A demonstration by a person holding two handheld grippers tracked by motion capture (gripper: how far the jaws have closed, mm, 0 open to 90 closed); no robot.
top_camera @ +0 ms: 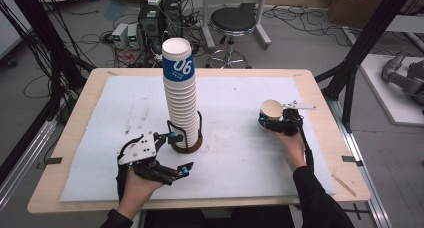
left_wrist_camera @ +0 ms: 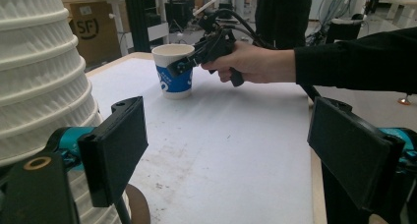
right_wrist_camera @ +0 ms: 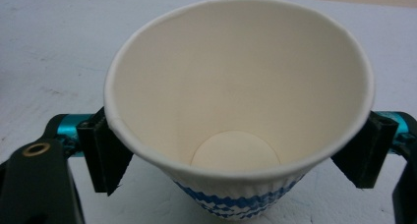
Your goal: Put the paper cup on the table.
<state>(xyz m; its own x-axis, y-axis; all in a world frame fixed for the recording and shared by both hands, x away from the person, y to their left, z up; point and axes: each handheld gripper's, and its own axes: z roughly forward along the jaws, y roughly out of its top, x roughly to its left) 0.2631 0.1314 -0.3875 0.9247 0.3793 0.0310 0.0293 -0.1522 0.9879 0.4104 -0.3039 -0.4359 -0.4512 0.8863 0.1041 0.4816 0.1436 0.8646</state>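
Observation:
A tall stack of white ribbed paper cups point(top_camera: 180, 95), the top one with a blue "06" band, stands in a black wire holder on a brown round base point(top_camera: 194, 146). My left gripper point(top_camera: 180, 153) stands open just to the front left of that base, with nothing between its pads point(left_wrist_camera: 118, 150). At the right of the mat a single white-and-blue paper cup point(top_camera: 271, 109) stands upright. My right gripper point(top_camera: 278, 121) has its jaws on either side of this cup point(right_wrist_camera: 236, 111), pads close against the wall below the rim without squeezing it. The cup is empty.
A white foam mat point(top_camera: 235, 173) covers most of the wooden table point(top_camera: 75, 138). Behind the table stand a black stool point(top_camera: 232, 23), electronics boxes point(top_camera: 150, 23) and loose cables. Black frame posts point(top_camera: 357, 58) rise at both sides.

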